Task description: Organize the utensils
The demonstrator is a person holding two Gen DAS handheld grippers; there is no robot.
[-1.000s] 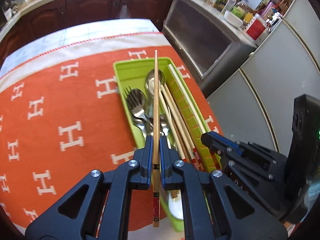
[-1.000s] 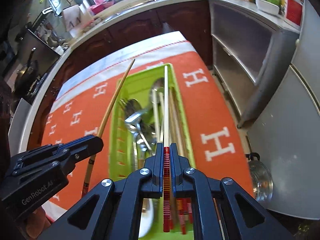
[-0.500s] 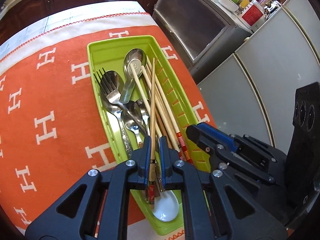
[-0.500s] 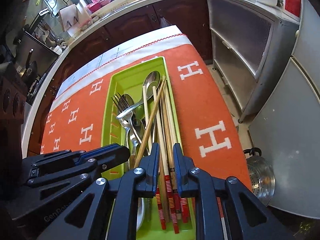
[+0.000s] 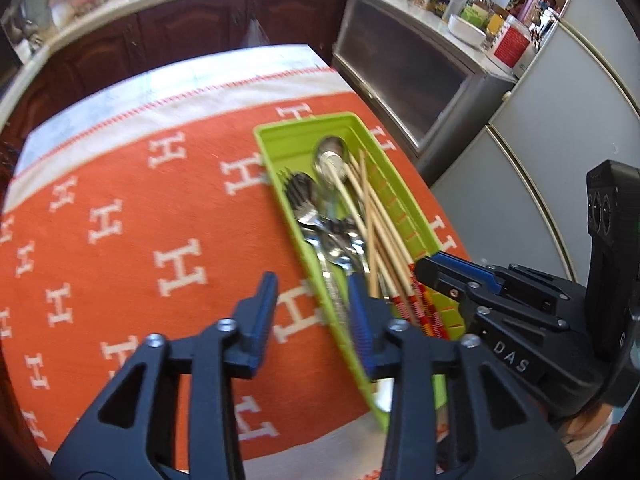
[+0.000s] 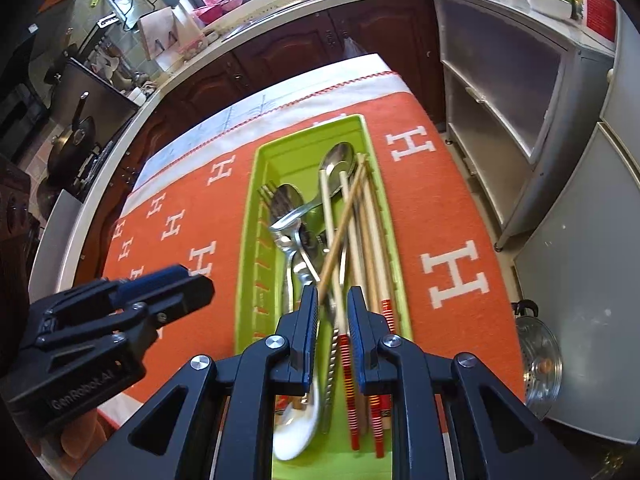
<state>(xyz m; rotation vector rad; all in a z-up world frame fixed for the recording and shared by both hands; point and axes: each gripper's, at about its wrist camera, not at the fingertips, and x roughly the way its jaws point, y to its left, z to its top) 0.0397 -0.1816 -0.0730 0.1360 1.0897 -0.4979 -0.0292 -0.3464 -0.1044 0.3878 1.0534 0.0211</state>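
Observation:
A lime green utensil tray point(image 5: 276, 152) point(image 6: 280, 152) lies on the orange tablecloth. It holds spoons point(image 6: 338, 162), forks point(image 6: 280, 204) and several chopsticks point(image 6: 370, 236) with red-striped ends; one chopstick point(image 6: 342, 232) lies slanted across the others. My left gripper point(image 5: 312, 312) is open and empty above the tray's near left edge. My right gripper point(image 6: 333, 330) is open and empty, just above the tray's near end, and shows at the right of the left wrist view point(image 5: 452, 276). The left gripper shows at the left of the right wrist view point(image 6: 176, 284).
The orange cloth with white H marks point(image 5: 120, 220) covers the table. Dark wood cabinets point(image 5: 180, 40) stand behind. A grey shelf unit point(image 6: 500, 92) and grey appliances point(image 5: 540, 160) stand right of the table. A steel steamer point(image 6: 536, 368) sits on the floor at the right.
Both grippers have opened and let go of their chopsticks, which now lie in the tray. Both have drawn back and up from the tray; the left one has shifted left.

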